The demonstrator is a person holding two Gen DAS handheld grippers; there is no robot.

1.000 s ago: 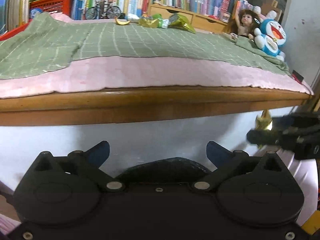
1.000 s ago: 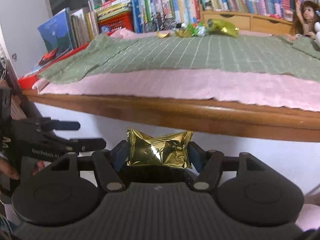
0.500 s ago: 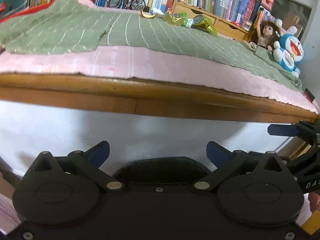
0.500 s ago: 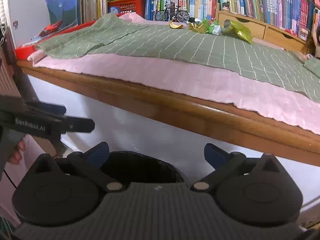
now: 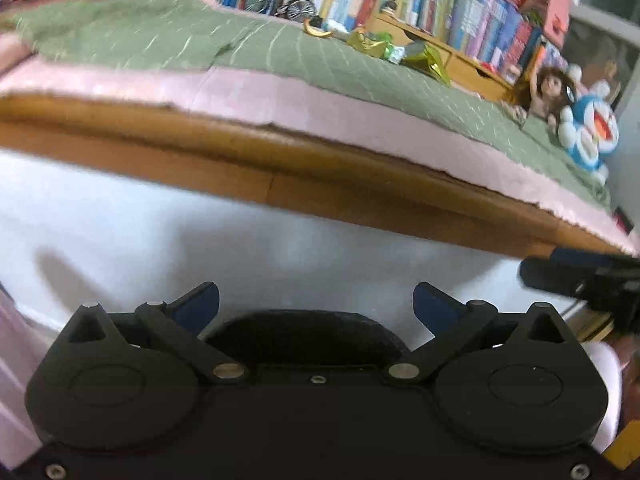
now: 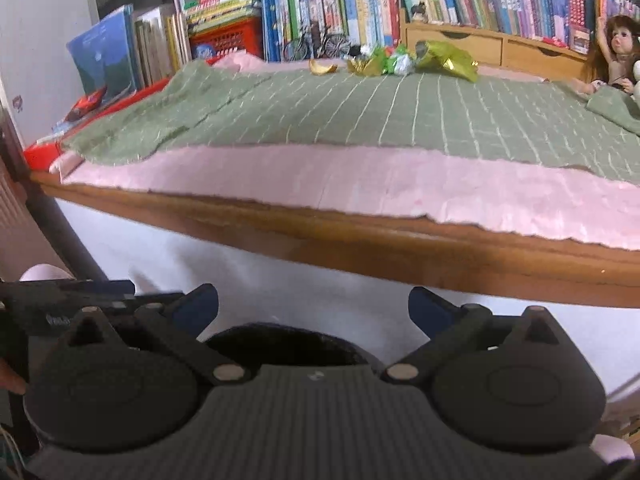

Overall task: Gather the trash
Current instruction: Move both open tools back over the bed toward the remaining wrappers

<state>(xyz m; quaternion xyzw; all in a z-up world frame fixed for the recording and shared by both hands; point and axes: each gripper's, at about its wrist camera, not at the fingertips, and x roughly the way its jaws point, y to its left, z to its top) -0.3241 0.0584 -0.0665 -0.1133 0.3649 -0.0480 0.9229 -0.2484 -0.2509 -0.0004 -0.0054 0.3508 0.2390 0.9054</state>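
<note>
The trash we are after, a cluster of crumpled gold and green wrappers, lies at the far edge of the green blanket, toward twelve o'clock in the right wrist view, with a curved yellow scrap just beside it at its nine o'clock. In the left wrist view the same wrappers sit at about one o'clock. Below the wooden bed rail, a black bin shows its dark mouth right in front of our right gripper. Our right gripper's jaws have just been opening and now stand spread wide with nothing between them. Our left gripper is spread just as wide and carries nothing (its blue pads frame only a dark rim of the bin and white wall). Each gripper peeks into the other's view: the left one at nine o'clock, the right one at three o'clock. The green blanket lies over a pink sheet. Behind the trash stand rows of books, a small model bicycle and a wooden drawer unit. A doll and a blue plush toy rest at the right end of the bed.
</note>
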